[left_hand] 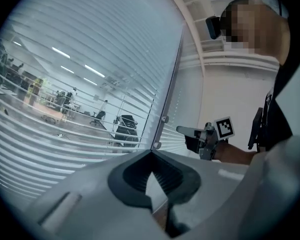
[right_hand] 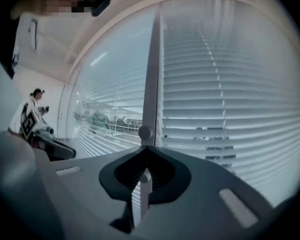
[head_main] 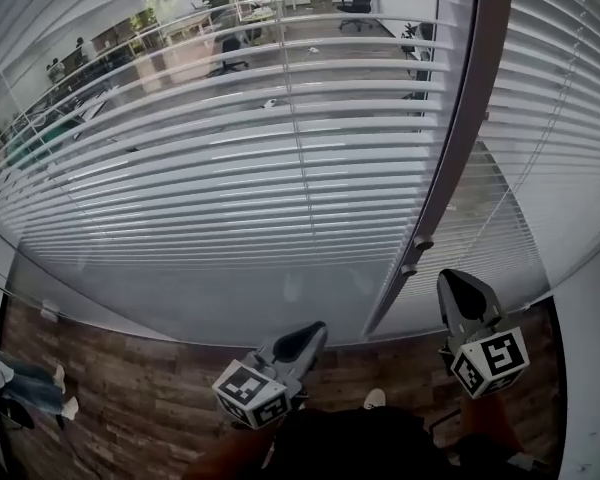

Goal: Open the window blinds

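White slatted blinds fill two glass panels. Through the left blind [head_main: 230,168] an office shows; the right blind [head_main: 560,118] looks mostly closed. A grey mullion [head_main: 460,138] parts them and carries two round knobs [head_main: 423,242]. My right gripper [head_main: 458,280] points level at the mullion's foot, jaws shut. In the right gripper view the tips [right_hand: 146,150] meet just under a knob [right_hand: 144,132], apart from it. A pale strip shows in the slit below; I cannot tell whether it is held. My left gripper [head_main: 315,330] hangs lower left, its tips [left_hand: 151,152] together and empty.
A thin beaded cord [right_hand: 217,94] hangs in the right blind, right of my jaws. Wood-look floor [head_main: 130,388] runs along the glass foot. A person's legs [head_main: 25,383] stand at the far left. A white wall [head_main: 590,368] closes the right side.
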A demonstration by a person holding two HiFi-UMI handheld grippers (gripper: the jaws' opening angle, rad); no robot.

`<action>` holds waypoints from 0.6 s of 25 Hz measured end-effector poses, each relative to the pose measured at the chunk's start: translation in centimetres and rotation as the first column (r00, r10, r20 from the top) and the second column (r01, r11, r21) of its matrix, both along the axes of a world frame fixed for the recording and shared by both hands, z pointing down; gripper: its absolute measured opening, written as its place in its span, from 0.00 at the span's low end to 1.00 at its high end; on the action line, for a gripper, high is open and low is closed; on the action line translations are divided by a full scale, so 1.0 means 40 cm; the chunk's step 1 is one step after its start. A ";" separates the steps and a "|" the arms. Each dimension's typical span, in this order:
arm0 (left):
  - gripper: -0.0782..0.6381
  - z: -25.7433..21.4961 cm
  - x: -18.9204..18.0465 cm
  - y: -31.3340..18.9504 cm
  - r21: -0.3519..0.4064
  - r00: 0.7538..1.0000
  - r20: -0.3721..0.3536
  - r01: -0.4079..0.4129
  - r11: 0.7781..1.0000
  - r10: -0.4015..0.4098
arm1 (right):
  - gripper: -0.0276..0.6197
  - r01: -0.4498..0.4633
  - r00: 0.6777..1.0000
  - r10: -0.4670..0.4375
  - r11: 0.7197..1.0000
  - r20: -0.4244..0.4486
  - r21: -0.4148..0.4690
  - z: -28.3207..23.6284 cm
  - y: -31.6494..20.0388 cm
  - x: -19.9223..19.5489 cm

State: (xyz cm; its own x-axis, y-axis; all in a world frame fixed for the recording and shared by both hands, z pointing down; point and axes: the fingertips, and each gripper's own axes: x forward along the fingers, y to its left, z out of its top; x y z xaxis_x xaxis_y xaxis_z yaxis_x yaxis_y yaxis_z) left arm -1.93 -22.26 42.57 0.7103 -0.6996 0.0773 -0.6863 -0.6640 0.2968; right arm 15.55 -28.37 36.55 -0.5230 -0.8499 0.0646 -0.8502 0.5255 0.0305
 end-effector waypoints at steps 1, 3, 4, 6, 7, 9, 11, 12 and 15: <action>0.11 -0.014 0.019 -0.005 -0.002 1.000 -0.008 0.009 1.000 -0.009 | 0.08 0.035 0.996 -0.032 0.999 0.078 -0.034 0.001 0.005 0.007; 0.11 -0.030 0.046 -0.009 0.002 1.000 -0.006 0.026 1.000 -0.026 | 0.08 0.098 0.979 -0.081 0.992 0.186 -0.084 0.003 0.014 0.013; 0.11 -0.035 0.060 -0.010 0.001 0.999 -0.001 0.037 0.999 -0.037 | 0.08 0.124 0.973 -0.101 0.987 0.209 -0.100 0.008 0.019 0.016; 0.11 -0.047 0.096 -0.008 -0.004 0.998 -0.001 0.057 0.998 -0.057 | 0.08 0.172 0.966 -0.143 0.978 0.215 -0.121 0.021 0.029 0.025; 0.11 -0.049 0.114 -0.005 -0.007 0.998 0.003 0.066 0.998 -0.066 | 0.08 0.195 0.964 -0.166 0.972 0.210 -0.129 0.028 0.035 0.030; 0.11 -0.040 0.134 0.009 -0.012 0.996 0.022 0.082 0.997 -0.082 | 0.08 0.233 0.958 -0.203 0.963 0.201 -0.137 0.042 0.054 0.031; 0.11 -0.031 0.134 0.033 -0.021 0.994 0.040 0.098 0.995 -0.097 | 0.08 0.257 0.953 -0.226 0.956 0.200 -0.145 0.059 0.076 0.023; 0.11 -0.026 0.130 0.045 -0.029 0.993 0.049 0.109 0.994 -0.107 | 0.08 0.265 0.951 -0.232 0.953 0.205 -0.151 0.068 0.083 0.019; 0.11 -0.030 0.113 0.065 -0.050 0.985 0.080 0.158 0.986 -0.153 | 0.08 0.285 0.942 -0.245 0.944 0.229 -0.165 0.081 0.092 0.016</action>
